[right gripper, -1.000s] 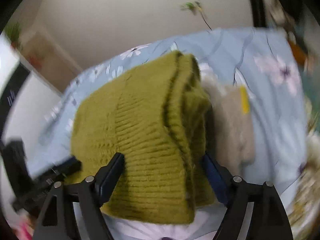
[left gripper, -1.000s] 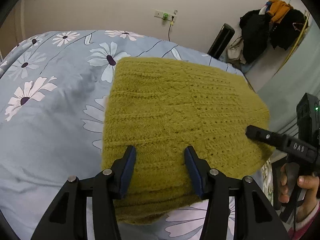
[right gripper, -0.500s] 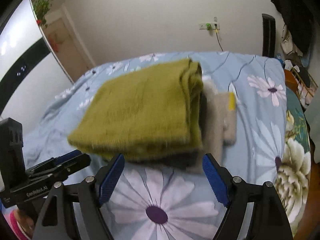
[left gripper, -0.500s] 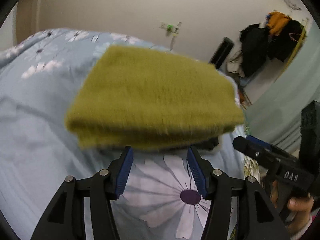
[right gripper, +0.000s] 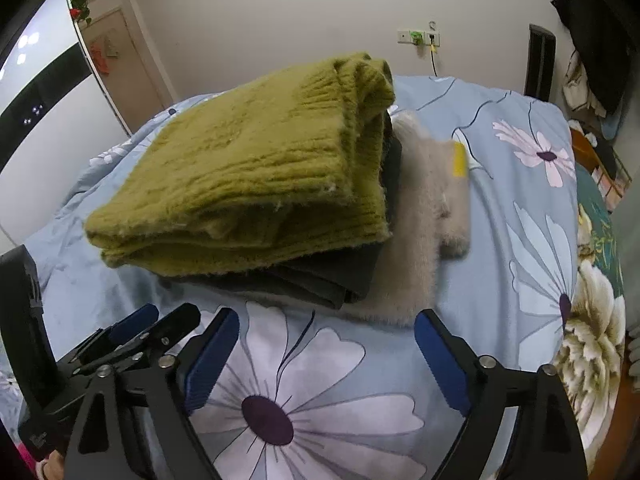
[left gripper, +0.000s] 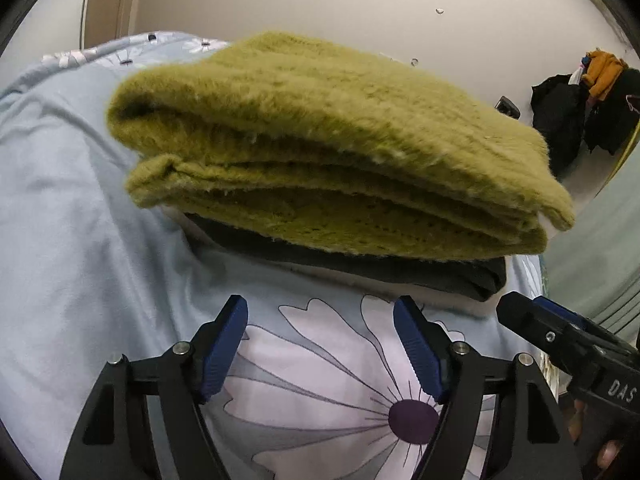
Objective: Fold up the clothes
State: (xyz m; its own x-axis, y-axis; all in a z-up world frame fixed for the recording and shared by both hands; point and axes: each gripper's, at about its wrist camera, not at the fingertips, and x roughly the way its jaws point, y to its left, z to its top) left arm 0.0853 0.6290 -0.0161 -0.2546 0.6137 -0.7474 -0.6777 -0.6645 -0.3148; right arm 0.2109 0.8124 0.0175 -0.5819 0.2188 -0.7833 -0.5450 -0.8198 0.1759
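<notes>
Dark garment (right gripper: 340, 280) and cream fluffy garment (right gripper: 420, 208) mostly hidden under green sweater (right gripper: 248, 168).

Olive-green fuzzy sweater (right gripper: 256, 172) on a dark grey garment (right gripper: 320, 276) and cream fluffy one (right gripper: 420, 216); pale-blue bedspread (right gripper: 500, 248) with white daisies.

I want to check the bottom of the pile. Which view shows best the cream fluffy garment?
The right wrist view: the cream fluffy garment sticks out beside the green sweater, yellow tag visible. The left wrist view shows only a thin pale edge under the dark garment.
</notes>
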